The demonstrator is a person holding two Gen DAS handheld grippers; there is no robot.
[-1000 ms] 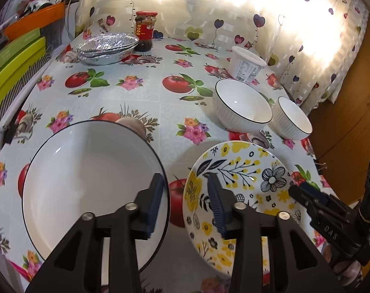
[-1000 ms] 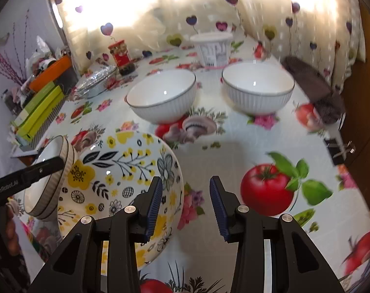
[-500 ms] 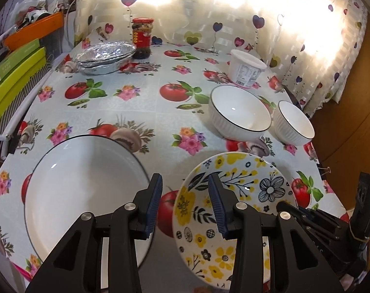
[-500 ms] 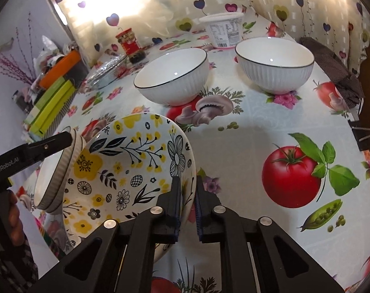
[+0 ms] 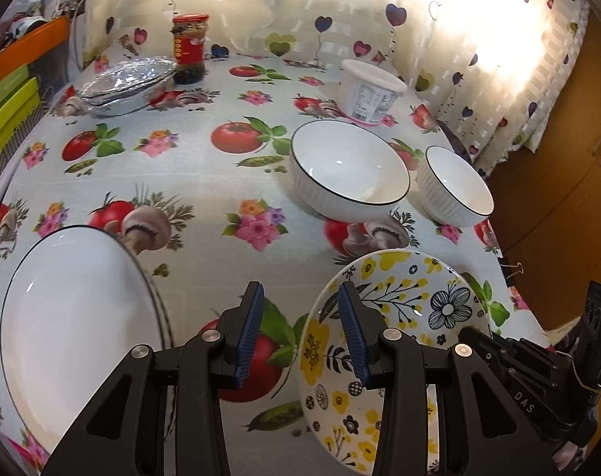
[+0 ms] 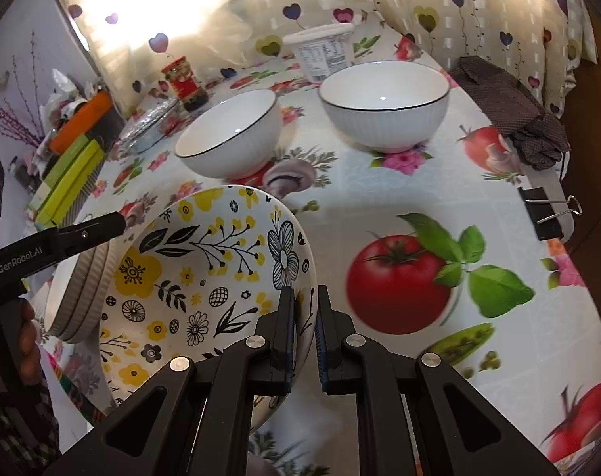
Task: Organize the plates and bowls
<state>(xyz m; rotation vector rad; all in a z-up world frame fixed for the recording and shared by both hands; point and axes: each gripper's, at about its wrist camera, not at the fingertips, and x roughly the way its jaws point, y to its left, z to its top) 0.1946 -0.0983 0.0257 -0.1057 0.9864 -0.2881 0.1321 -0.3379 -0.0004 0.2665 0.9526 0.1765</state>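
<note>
Between right fingers (image 6: pixel 285 329), floral plate (image 6: pixel 205 277) rim, tilted

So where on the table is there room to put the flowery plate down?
The widest bare patch is mid-table, between the foil trays, the big bowl and the white plate. There is also room right of the flowery plate, before the binder clip. It's crowded where the two bowls and the tub sit.
</note>
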